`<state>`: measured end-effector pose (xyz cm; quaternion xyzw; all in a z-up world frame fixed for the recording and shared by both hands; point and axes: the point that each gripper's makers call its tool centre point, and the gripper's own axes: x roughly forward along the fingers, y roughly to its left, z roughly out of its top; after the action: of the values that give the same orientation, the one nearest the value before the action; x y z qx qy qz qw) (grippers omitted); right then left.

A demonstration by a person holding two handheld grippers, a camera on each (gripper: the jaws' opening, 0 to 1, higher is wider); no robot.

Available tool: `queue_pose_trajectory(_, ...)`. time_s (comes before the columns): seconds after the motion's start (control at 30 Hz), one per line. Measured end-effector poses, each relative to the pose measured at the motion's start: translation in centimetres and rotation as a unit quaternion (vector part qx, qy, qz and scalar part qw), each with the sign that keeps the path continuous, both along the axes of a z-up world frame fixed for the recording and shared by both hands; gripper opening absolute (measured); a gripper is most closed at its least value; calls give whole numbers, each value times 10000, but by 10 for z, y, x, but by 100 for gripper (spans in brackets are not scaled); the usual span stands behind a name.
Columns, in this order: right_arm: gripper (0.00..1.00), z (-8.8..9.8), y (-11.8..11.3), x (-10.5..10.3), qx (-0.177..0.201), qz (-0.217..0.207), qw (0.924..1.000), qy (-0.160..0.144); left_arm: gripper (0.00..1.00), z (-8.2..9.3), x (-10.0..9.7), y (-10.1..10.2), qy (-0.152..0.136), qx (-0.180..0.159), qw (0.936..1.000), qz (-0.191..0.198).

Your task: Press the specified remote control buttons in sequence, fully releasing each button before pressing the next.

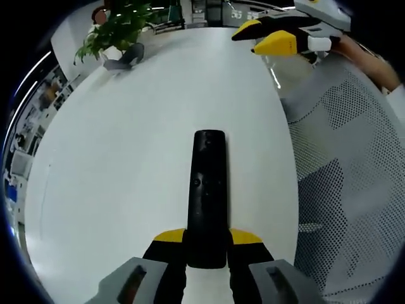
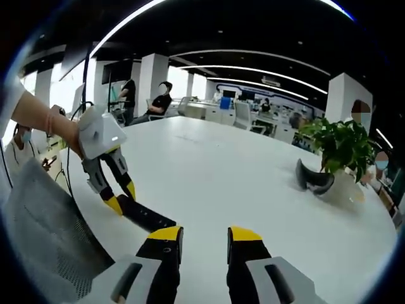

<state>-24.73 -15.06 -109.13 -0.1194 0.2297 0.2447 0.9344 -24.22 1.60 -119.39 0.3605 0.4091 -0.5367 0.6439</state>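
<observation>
A long black remote [image 1: 209, 183] lies lengthwise on the white table [image 1: 114, 164], buttons facing up. My left gripper [image 1: 207, 237] is shut on its near end, one yellow tip on each side. In the right gripper view the same left gripper [image 2: 123, 198] holds the remote [image 2: 147, 218] low over the table edge at the left, with a hand behind it. My right gripper [image 2: 204, 235] stands open above the table with nothing between its fingers, a short way from the remote's free end. In the left gripper view the right gripper [image 1: 258, 38] hovers at the far right edge.
A potted plant [image 2: 338, 145] and a dark curved object [image 2: 313, 177] sit at the table's far side, also the plant [image 1: 117, 28] and the object [image 1: 124, 58]. A grey mesh chair [image 1: 354, 158] stands against the table edge. People sit at desks in the background.
</observation>
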Motion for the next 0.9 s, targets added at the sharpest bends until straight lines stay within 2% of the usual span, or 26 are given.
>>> queue_pose_trajectory(0.27,24,-5,4,-2,-68,114,9998,116,23,1,-9,1,-2,-36,9998,-174)
queue_pose_trajectory(0.6,21,-17,18,-9,-158,522,9974,460,23,1,-17,1,-15,-191,9986,-484)
queue_pose_trajectory(0.73,20,-24,32,-16,-42,873,9935,732,23,0,-18,2,4,-347,9976,-602)
queue_pose_trajectory(0.9,17,-32,53,-33,-45,1563,9807,1175,24,0,-18,1,17,-443,9966,-699)
